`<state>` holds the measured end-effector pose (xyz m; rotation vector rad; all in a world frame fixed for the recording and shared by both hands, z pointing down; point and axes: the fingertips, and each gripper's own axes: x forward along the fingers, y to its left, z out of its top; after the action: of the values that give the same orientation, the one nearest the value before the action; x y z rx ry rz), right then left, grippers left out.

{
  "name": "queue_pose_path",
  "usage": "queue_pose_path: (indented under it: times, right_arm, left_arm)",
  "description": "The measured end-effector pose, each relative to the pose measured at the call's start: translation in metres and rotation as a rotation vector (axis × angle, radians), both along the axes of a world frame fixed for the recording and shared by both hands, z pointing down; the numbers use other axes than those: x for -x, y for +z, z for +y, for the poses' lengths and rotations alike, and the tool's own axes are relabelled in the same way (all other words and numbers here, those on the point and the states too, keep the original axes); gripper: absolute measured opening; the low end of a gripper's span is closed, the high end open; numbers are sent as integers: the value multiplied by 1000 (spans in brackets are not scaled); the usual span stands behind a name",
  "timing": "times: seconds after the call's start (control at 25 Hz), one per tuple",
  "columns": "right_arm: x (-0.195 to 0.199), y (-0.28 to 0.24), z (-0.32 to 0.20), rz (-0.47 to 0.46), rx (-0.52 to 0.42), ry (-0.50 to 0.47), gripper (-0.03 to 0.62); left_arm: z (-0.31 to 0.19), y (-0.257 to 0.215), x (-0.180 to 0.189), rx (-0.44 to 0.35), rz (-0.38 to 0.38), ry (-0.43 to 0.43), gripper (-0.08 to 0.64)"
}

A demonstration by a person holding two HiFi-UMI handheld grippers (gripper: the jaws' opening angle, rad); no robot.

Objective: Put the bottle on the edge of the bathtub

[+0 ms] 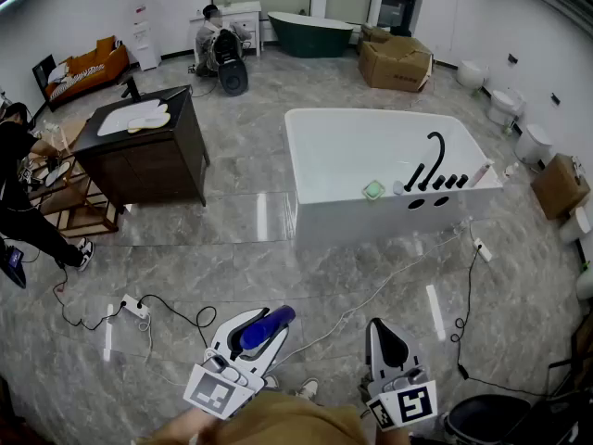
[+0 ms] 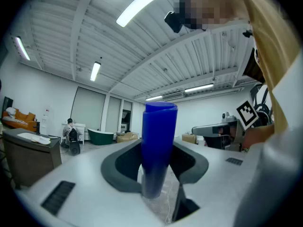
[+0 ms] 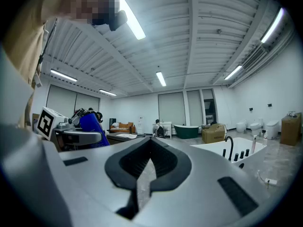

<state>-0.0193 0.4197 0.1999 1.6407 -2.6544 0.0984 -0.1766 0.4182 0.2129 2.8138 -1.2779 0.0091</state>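
Observation:
A blue bottle [image 1: 267, 327] lies between the jaws of my left gripper [image 1: 252, 339], low in the head view, over the marble floor. In the left gripper view the bottle [image 2: 158, 145] stands between the dark pads, and the left gripper [image 2: 158, 155] is shut on it. My right gripper [image 1: 387, 343] is beside it to the right, shut and holding nothing. Its pads meet at the tips in the right gripper view [image 3: 150, 145], where the bottle [image 3: 92, 126] shows at the left. The white bathtub [image 1: 306, 165] stands ahead, with a black faucet [image 1: 432, 156] on its near edge.
A dark vanity cabinet [image 1: 148, 160] stands at the left, with a person [image 1: 18, 193] beyond it. Cables and a power strip [image 1: 135, 307] lie on the floor ahead of me. A green pad [image 1: 373, 190] sits on the tub's edge. Cardboard boxes [image 1: 397, 63] and toilets [image 1: 505, 105] stand further off.

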Motion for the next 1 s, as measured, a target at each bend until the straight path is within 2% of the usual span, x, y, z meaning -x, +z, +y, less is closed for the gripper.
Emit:
queue_pose_path:
  times: [0.12,0.24,0.44,0.6,0.76,0.88,1.0]
  right_arm:
    - [1,6,-8,17,-2,7,-3]
    - [0,14,-10,27,6,19,-4]
    - [-3,20,-10,22,15,56,-3]
    - [-8,20,-10,-44,25,92,-5]
    - [-2,25,-9,-13,34,101,-5]
    - [4,28,-6,3,36,108,-5]
    - [9,32,-4,18,40,122,-3]
  left_arm:
    - [-23,6,4,-34,-22,-57,156]
    - [-37,26,8,-6,-47,-128,156]
    - [-40,31,15,7,-60,-186,156]
    - [-40,27,21,-6,-50,-197,156]
    - [-33,33,27,7,-46,-180,156]
    - [-29,40,28,19,-3,-151,156]
    - [-31,45,35,23,-5,-143,156]
